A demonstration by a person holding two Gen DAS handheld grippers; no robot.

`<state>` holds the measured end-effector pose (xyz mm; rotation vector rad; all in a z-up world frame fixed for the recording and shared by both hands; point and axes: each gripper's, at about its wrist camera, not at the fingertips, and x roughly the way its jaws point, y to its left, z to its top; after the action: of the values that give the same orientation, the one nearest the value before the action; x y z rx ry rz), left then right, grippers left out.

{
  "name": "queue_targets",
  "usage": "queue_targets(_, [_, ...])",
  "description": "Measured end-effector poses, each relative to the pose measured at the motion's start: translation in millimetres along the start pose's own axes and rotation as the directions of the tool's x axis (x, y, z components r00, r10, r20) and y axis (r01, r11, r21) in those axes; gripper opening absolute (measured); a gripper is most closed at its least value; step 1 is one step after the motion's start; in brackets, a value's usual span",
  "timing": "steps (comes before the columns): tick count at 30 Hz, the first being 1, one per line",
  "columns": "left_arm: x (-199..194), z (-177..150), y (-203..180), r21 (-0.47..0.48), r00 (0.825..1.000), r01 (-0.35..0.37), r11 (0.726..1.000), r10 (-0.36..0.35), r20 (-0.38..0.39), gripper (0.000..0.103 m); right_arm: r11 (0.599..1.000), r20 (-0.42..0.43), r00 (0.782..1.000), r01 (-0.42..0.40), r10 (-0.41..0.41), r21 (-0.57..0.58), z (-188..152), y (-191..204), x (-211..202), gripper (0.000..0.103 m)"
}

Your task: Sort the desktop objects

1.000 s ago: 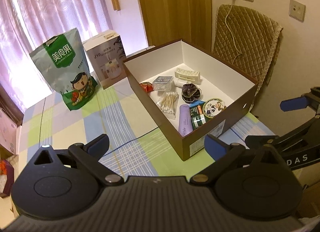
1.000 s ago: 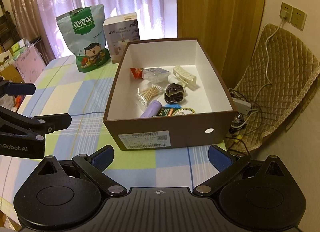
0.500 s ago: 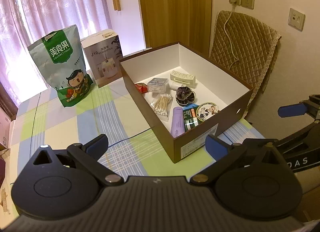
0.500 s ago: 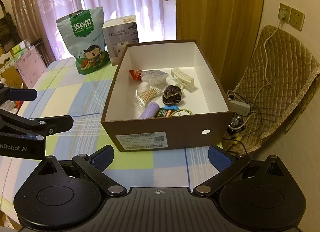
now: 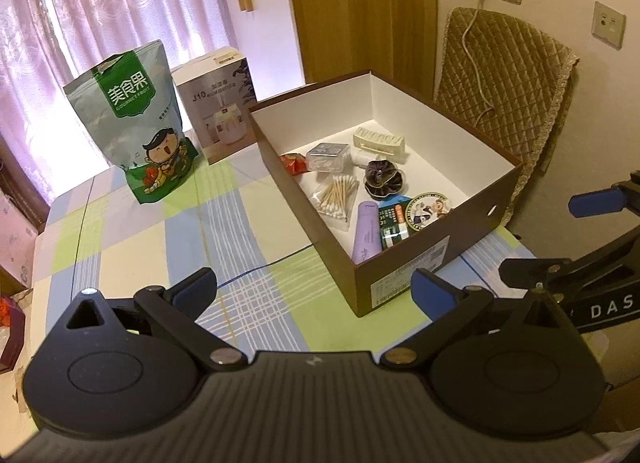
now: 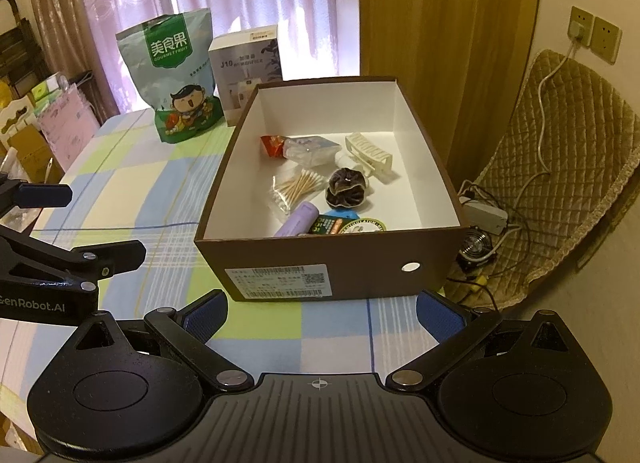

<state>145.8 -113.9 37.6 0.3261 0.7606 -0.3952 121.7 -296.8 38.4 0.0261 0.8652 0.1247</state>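
Observation:
A brown cardboard box (image 5: 404, 279) (image 6: 340, 263) with a white inside stands on the checked tablecloth. It holds several small items: a bag of cotton swabs (image 5: 336, 193) (image 6: 298, 187), a purple tube (image 5: 365, 231) (image 6: 296, 219), a dark scrunchie (image 5: 382, 179) (image 6: 346, 187), a white clip (image 5: 379, 141) (image 6: 368, 151), a clear case (image 5: 328, 155), a red packet (image 5: 294, 163) and a round badge (image 5: 426, 205). My left gripper (image 5: 314, 287) is open and empty, short of the box's near corner. My right gripper (image 6: 320, 311) is open and empty, in front of the box's labelled end.
A green snack bag (image 5: 138, 123) (image 6: 176, 75) and a white humidifier carton (image 5: 218, 103) (image 6: 248, 63) stand at the table's far edge by the curtain. A quilted chair (image 5: 504, 75) (image 6: 560, 143) stands beside the box, with cables and a small fan (image 6: 476, 251) on the floor.
Both grippers have drawn back a little from the box, which now looks smaller. Both stayed open and empty. The items in the box have not moved.

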Motion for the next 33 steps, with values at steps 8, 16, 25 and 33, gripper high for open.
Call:
queue_targets(8, [9.8,2.5,-4.7,-0.011,1.000,-0.021,1.000,0.021,-0.017,0.102,1.000,-0.011,1.000,-0.012,0.012,-0.017,4.7,-8.7,10.9,0.103])
queue_targets(16, [24.0,6.3,-8.8,-0.025,0.998,-0.041,0.999,0.040,-0.047,0.102,0.999,-0.037,0.999,-0.035,0.034,-0.030,9.9,-18.4,25.6,0.103])
queue_targets(25, [39.3,11.7,-11.4,-0.040,0.996,-0.062,0.997,0.059,-0.071,0.102,0.998,-0.061,0.997,-0.048,0.046,-0.040,16.0,-27.2,40.7,0.103])
queue_targets(33, [54.3,18.3,-12.8,-0.047,0.996,-0.041,0.998,0.037,-0.084,0.102,0.998,-0.073,0.997,-0.041,0.037,-0.047,21.4,-31.5,50.3,0.103])
